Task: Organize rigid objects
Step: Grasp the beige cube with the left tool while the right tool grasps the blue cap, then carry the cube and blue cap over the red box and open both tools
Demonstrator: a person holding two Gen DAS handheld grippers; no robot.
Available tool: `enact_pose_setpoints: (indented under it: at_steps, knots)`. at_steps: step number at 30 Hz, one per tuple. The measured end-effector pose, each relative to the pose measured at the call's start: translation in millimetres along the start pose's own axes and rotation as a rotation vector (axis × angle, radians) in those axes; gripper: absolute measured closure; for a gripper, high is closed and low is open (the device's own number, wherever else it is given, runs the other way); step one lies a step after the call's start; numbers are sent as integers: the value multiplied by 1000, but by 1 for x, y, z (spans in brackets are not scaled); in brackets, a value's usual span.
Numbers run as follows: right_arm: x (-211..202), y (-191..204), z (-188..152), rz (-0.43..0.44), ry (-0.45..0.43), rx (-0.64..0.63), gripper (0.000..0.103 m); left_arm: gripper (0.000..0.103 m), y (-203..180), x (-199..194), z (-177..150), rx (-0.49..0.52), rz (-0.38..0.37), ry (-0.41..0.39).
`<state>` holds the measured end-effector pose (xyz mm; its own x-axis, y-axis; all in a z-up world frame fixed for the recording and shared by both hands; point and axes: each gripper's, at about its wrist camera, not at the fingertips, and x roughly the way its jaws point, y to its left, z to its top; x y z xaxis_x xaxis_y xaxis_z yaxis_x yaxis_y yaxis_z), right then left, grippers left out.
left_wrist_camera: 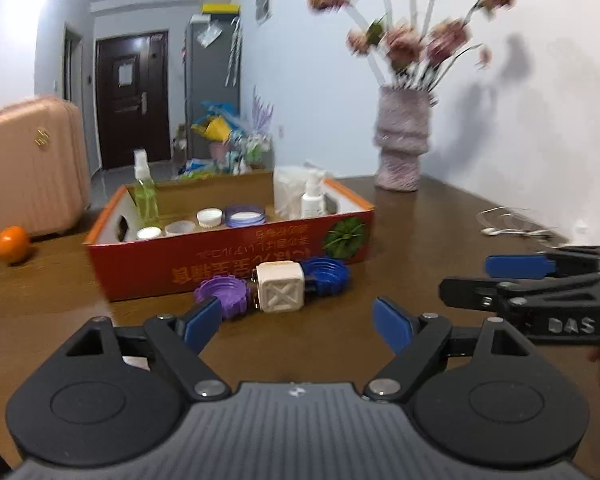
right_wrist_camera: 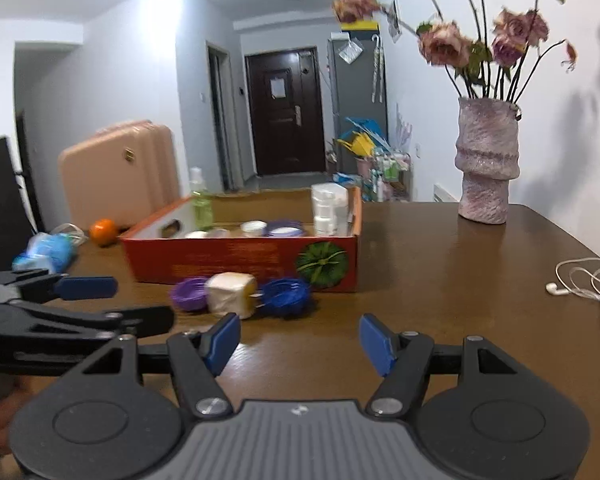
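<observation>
Left wrist view: the left gripper (left_wrist_camera: 296, 322) hangs wide open and empty before a touching row — purple cap (left_wrist_camera: 221, 293), cream cube (left_wrist_camera: 280, 286), blue cap (left_wrist_camera: 326, 275) — on the table against the red box (left_wrist_camera: 228, 256). The right gripper (right_wrist_camera: 298, 340) is likewise open and empty. Closing on the cube risks nudging either cap away — they leave no room for fingers.
</observation>
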<state>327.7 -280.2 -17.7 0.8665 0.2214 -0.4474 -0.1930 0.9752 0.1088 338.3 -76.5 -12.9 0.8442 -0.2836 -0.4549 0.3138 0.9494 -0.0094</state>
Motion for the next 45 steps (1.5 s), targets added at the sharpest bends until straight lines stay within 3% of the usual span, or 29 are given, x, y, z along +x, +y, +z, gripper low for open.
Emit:
enact_pose_setpoints:
  at_steps: [3,7,10,13,21,25,28,32,35,41,45]
  knots:
    - [36,-12,10,-11,30,12,38,18,5,49,8,-30,50,-12]
    - [74,-23,19,-13,62,43,38,20,18,96,13,-95,44,36]
    - [96,-27,22,-8,84,45,39,48,23,116,13,-114,23,70]
    - [112,-28,22,9,103,64,42,52,24,120,13,-111,-11,77]
    - [130,-10,21,104,132,40,44,52,31,74,15,-128,-51,26]
    - [150,11,22,72,169,-45,44,52,54,27,12,-196,-15,-24]
    - [157,18,20,90,176,-33,52,52,65,-16,4,-219,38,-63]
    - [135,30,17,89,144,-22,52,52,68,-65,-15,-216,128,-64]
    - [94,39,5,127,110,-11,52,52,69,-93,-30,-237,138,-47]
    - [-9,61,-34,171,59,-32,52,52,59,-127,-48,-259,91,-39]
    - [-52,69,-44,197,54,-67,52,52,46,-136,-47,-232,55,-42]
